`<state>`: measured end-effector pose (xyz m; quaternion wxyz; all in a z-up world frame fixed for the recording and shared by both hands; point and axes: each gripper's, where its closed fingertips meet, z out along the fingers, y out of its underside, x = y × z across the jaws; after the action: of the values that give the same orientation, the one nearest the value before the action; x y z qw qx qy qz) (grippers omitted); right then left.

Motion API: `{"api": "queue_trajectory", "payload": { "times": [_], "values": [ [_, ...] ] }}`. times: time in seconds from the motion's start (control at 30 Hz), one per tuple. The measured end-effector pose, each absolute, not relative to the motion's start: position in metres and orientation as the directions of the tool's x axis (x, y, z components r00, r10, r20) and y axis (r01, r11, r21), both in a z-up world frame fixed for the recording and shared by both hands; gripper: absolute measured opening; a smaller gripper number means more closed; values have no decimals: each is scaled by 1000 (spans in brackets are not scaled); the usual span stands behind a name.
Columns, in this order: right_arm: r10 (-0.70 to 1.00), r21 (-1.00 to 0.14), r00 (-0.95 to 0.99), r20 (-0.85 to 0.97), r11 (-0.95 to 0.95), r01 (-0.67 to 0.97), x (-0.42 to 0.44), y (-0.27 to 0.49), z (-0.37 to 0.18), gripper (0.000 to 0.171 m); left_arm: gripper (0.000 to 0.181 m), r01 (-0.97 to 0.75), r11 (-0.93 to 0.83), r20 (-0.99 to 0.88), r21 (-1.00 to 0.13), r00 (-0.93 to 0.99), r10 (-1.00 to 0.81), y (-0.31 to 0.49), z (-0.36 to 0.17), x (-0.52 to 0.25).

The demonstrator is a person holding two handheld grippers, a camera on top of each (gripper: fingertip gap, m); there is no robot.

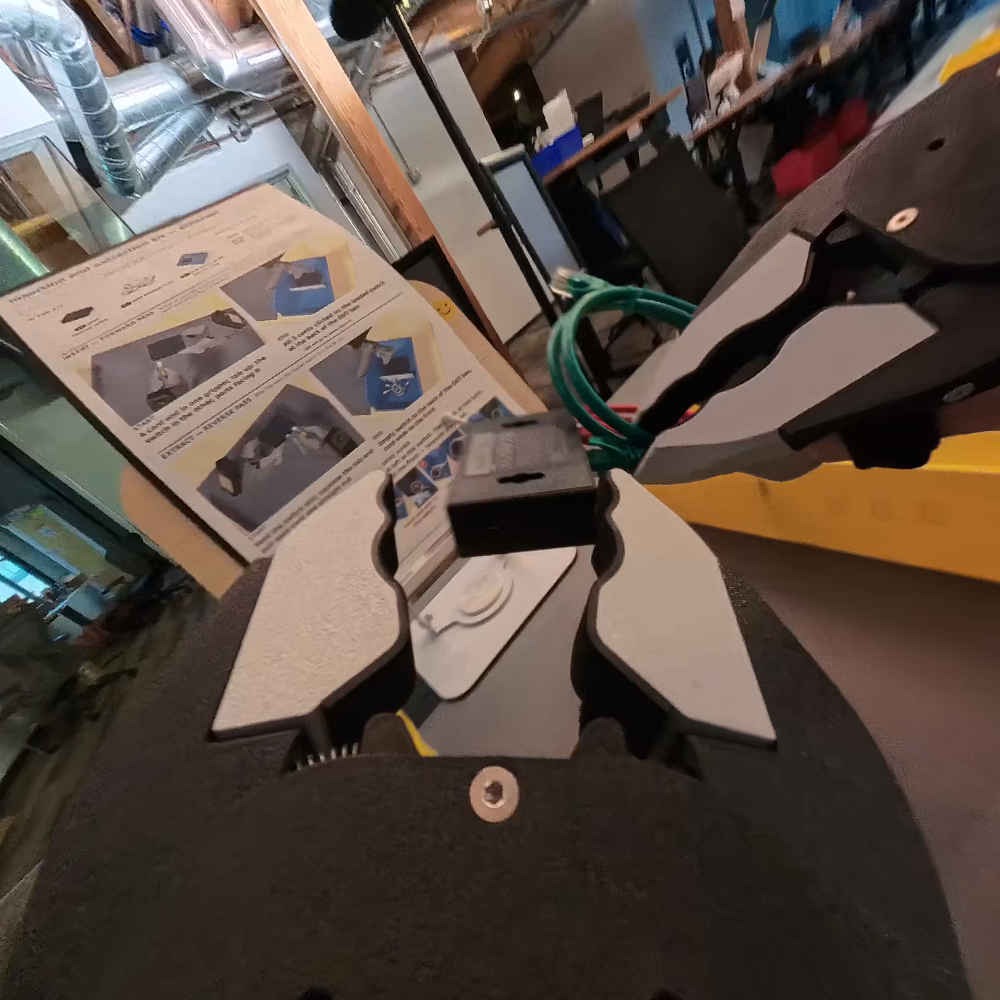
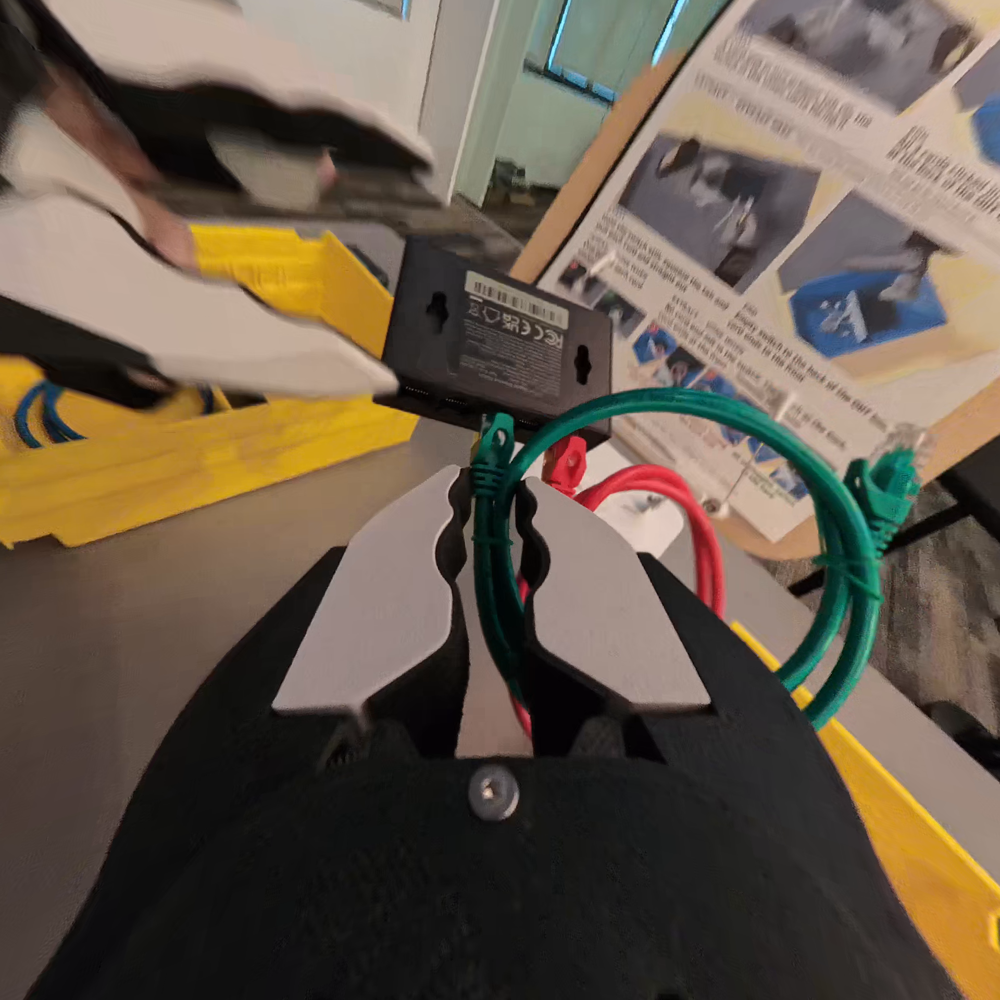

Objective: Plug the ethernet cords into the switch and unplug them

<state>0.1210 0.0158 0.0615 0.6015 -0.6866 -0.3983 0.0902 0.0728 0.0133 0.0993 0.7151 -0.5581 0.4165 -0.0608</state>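
Centrally, the black switch (image 2: 498,346), underside label showing, sits clamped in the left gripper (image 1: 495,519). Below it, the right gripper (image 2: 489,487) pinches the coiled green cord (image 2: 489,471); a red cord (image 2: 565,460) is plugged alongside.

The small black plastic switch box (image 2: 500,346) hangs in the air with the coiled green ethernet cord (image 2: 703,411) and a red cord (image 2: 676,487) crowding its port side. Close behind leans a printed instruction board (image 1: 260,346), and a yellow bin wall (image 1: 839,508) runs along one flank. The grey tabletop (image 2: 162,611) beneath lies open.
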Motion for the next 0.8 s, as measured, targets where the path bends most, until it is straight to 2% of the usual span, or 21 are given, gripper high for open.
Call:
{"api": "queue_trajectory", "payload": {
  "times": [0.03, 0.17, 0.27, 0.37, 0.47, 0.53, 0.6, 0.63, 0.73, 0.8],
  "values": [
    [658, -886, 666, 351, 3, 464, 122, 21, 51, 16, 63, -385, 363, -528, -849, 637, -561, 11, 104, 65],
    [718, -822, 632, 292, -149, 550, 117, 33, 1, 17, 54, -304, 295, -423, -906, 624, -657, -9, 132, 27],
    [753, -739, 591, 290, -216, 638, 108, 36, -40, 17, 55, -397, 79, -331, -915, 623, -709, -17, 117, -14],
    [781, -661, 555, 288, -257, 705, 102, 36, -75, 17, 51, -508, -68, -343, -858, 668, -661, -17, 96, -55],
    [802, -599, 537, 263, -300, 742, 101, 36, -103, 17, 46, -560, -236, -241, -794, 647, -724, -29, 63, -69],
    [806, -570, 537, 249, -327, 754, 103, 38, -116, 18, 46, -646, -355, -229, -676, 642, -732, -33, 30, -85],
    [806, -551, 533, 255, -332, 766, 106, 41, -124, 18, 48, -726, -441, -345, -527, 657, -670, -21, 3, -114],
    [806, -541, 532, 260, -335, 771, 108, 42, -127, 18, 45, -734, -474, -375, -487, 666, -645, -14, -5, -123],
    [811, -493, 499, 305, -314, 811, 112, 44, -130, 23, 45, -691, -525, -231, -497, 689, -687, -13, -26, -114],
    [786, -491, 476, 393, -259, 832, 113, 48, -113, 24, 48, -677, -585, -236, -447, 720, -653, -14, -35, -126]
  ]
}}
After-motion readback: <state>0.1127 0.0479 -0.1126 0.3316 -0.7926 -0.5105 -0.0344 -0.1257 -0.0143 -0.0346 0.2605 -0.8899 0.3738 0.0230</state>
